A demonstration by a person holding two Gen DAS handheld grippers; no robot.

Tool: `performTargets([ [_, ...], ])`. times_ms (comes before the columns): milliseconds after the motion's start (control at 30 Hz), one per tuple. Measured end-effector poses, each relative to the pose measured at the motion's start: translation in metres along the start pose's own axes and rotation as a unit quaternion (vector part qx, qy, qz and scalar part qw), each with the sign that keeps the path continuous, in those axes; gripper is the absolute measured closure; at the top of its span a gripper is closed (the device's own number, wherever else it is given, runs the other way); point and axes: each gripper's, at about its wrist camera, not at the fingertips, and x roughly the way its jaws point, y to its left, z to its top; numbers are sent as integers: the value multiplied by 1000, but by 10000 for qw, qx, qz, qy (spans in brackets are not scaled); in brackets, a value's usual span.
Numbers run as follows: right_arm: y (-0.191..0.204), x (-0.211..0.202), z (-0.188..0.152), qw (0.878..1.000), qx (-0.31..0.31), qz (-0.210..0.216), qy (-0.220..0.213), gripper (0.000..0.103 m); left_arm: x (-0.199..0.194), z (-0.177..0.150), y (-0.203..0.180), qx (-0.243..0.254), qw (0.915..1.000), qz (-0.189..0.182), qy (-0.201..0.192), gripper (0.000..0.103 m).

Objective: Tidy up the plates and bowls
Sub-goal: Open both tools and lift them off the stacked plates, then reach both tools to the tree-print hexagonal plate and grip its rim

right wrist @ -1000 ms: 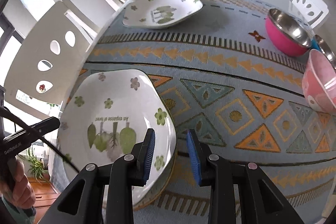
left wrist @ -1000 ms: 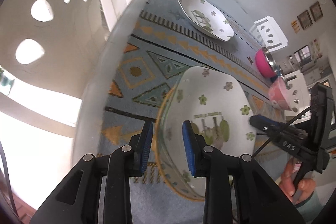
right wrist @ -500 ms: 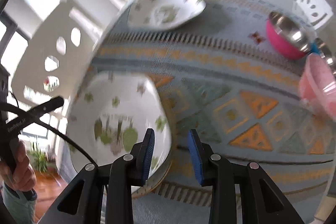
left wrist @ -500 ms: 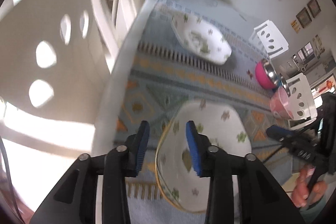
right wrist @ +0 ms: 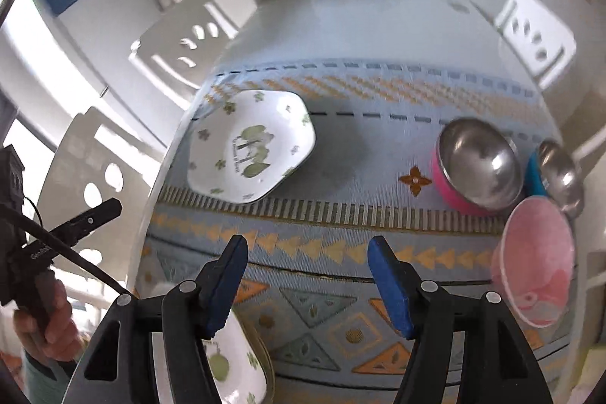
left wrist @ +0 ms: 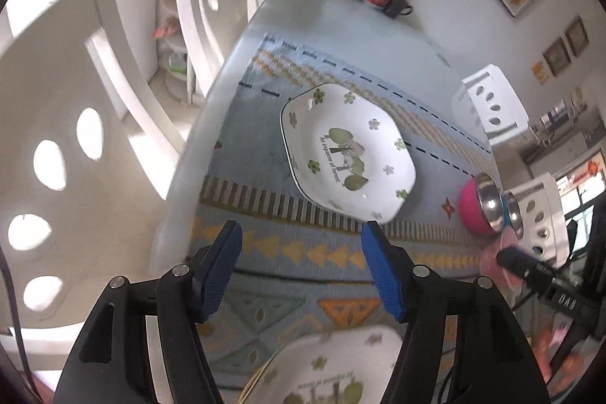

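Both grippers released above the patterned cloth

Left gripper [left wrist: 301, 265] and right gripper [right wrist: 306, 277] have just been opening, nothing between them; near plate [left wrist: 333, 370] at six o'clock, far plate [right wrist: 250, 146] at eleven.

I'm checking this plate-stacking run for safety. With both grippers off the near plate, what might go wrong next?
1. The near plate lies close to the table edge; a bump might tip it off.
2. The pink plastic bowl and the metal bowls crowd together, so reaching for one may knock its neighbour.
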Motion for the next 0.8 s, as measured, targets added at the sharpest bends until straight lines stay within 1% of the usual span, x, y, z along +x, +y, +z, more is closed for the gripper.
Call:
performTargets([
  [100,-14,27,6,9984,356,323,288,39,28,7,0,-178,9994,-38,283,52],
  [200,-20,58,15,9946,615,631,549,48,53,13,2,-321,9985,60,446,53],
  [233,-22,67,20,9934,683,698,606,49,62,15,4,-378,9980,100,505,53],
  [433,-19,112,41,9892,783,883,866,51,92,24,12,-639,9958,156,640,53],
  [533,-16,134,48,9872,828,920,1004,50,107,28,17,-764,9937,149,805,53],
  [733,-12,155,48,9836,980,1089,1049,51,114,35,9,-586,9950,220,774,55],
  [800,-7,156,51,9855,896,1055,980,50,116,37,10,-565,9952,199,777,55],
])
